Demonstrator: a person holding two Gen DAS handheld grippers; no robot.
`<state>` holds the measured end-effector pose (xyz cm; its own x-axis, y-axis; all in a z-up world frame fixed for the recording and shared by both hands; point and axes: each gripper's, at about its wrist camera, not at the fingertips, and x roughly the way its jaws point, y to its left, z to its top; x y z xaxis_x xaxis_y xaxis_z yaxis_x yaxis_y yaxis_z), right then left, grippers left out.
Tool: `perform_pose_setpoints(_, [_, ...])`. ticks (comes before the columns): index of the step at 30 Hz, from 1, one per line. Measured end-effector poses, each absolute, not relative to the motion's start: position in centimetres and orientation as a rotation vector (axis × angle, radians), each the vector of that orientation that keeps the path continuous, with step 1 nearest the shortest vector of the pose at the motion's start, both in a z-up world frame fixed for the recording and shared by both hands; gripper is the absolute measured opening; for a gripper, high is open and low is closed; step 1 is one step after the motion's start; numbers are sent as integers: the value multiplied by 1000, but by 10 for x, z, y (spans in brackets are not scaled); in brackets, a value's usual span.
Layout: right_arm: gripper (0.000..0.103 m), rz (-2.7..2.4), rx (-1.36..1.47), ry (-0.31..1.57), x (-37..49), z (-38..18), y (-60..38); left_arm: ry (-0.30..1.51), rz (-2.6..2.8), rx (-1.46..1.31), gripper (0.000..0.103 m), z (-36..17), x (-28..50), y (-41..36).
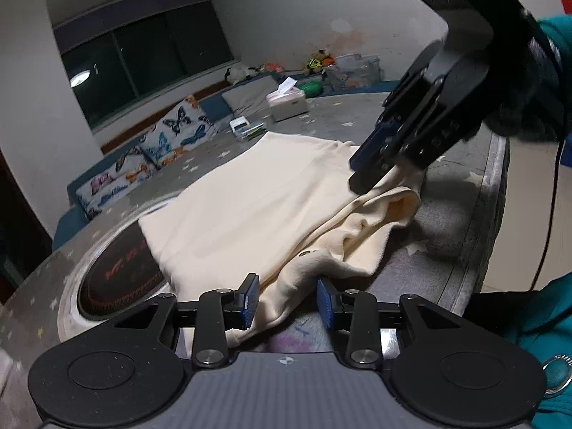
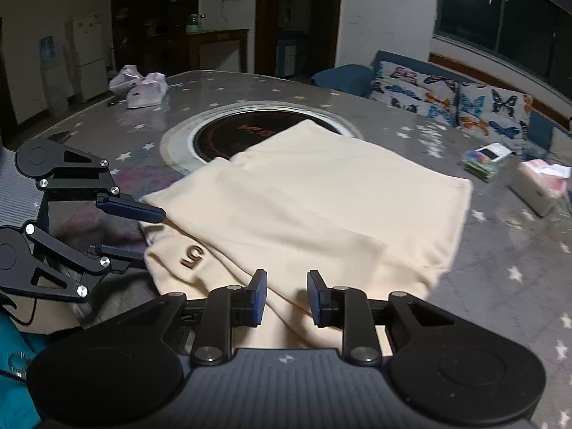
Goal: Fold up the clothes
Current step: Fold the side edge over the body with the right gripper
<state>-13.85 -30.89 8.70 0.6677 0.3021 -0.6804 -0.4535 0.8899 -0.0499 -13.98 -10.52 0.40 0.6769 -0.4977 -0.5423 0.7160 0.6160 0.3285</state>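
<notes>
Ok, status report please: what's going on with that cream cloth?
Left gripper open, astride cream garment edge. Right gripper on lifted fold, grip unclear. Garment half folded on table, partly over round cooktop.

Left wrist view: low over the tabletop [image 1: 461, 211], close in, facing the window wall and butterfly cushions [image 1: 168, 132]. Right wrist view: equally low and close, facing across toward the dark doorway. Shared: cream garment [image 1: 250, 193] [image 2: 321, 200], round inset hob [image 2: 250, 132], cushions.
</notes>
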Motion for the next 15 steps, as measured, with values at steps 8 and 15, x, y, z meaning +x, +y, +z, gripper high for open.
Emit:
perform_pose_setpoints(8, [40, 430, -332, 758, -162, 89, -322, 413, -747, 536, 15, 5, -134, -108])
perform_pose_setpoints(15, [58, 464, -501, 727, -183, 80, -313, 481, -723, 399, 12, 20, -110, -103])
